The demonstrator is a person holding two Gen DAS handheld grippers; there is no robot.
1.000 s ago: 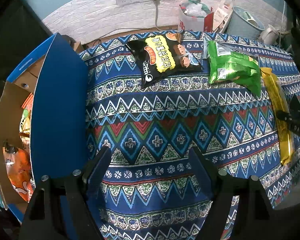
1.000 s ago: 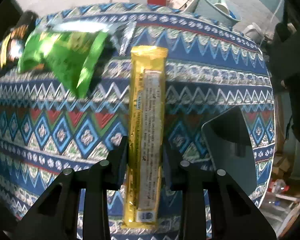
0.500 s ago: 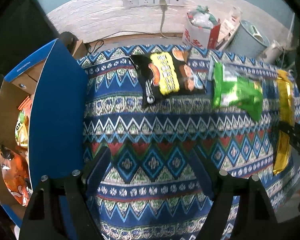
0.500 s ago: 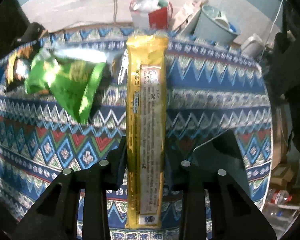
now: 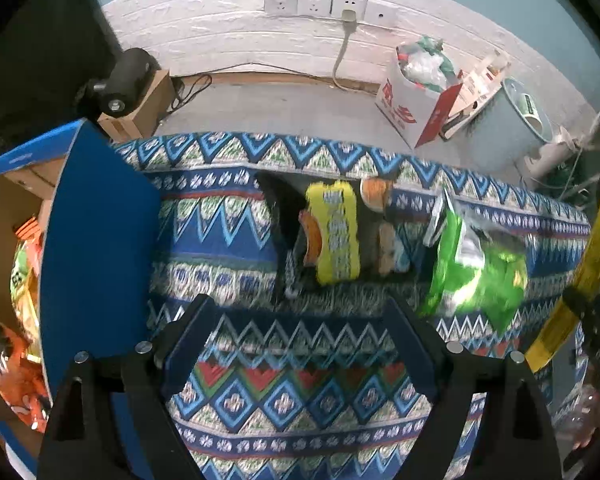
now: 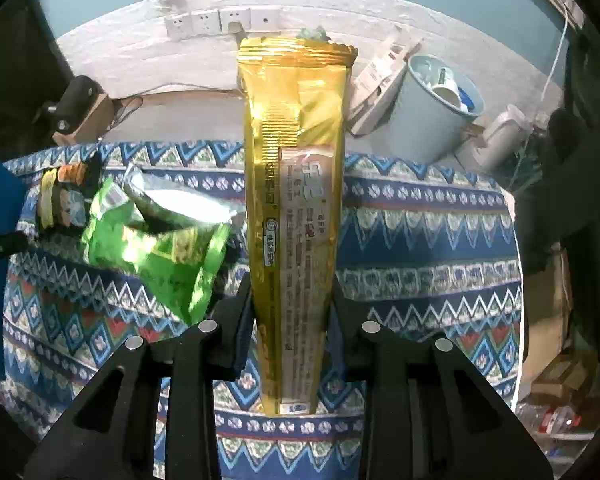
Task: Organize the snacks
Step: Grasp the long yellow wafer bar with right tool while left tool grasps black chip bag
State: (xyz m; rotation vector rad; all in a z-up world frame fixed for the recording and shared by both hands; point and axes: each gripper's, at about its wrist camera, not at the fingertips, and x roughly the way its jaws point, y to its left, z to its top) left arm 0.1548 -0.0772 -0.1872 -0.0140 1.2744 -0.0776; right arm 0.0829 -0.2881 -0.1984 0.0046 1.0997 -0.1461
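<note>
My right gripper (image 6: 291, 300) is shut on a long gold snack pack (image 6: 296, 184), held upright above the patterned tablecloth (image 6: 420, 232); the same gold snack pack (image 5: 580, 280) shows at the right edge of the left wrist view. A green snack bag (image 5: 476, 276) and a black and yellow snack bag (image 5: 332, 232) lie on the cloth. My left gripper (image 5: 300, 320) hovers over the cloth just short of them, its jaws opening with nothing between them. A blue cardboard box (image 5: 96, 240) at the left holds several snack bags, an orange one (image 5: 12, 368) among them.
Beyond the table's far edge are a white and red box (image 5: 416, 96) full of rubbish, a pale bin (image 5: 528, 128), a small cardboard box (image 5: 148, 104) with a black device on it, and a cable from the wall sockets (image 5: 316, 2).
The right gripper has lifted the gold pack off the cloth into the air. The left gripper has moved toward the far bags, and its jaws stand a little wider.
</note>
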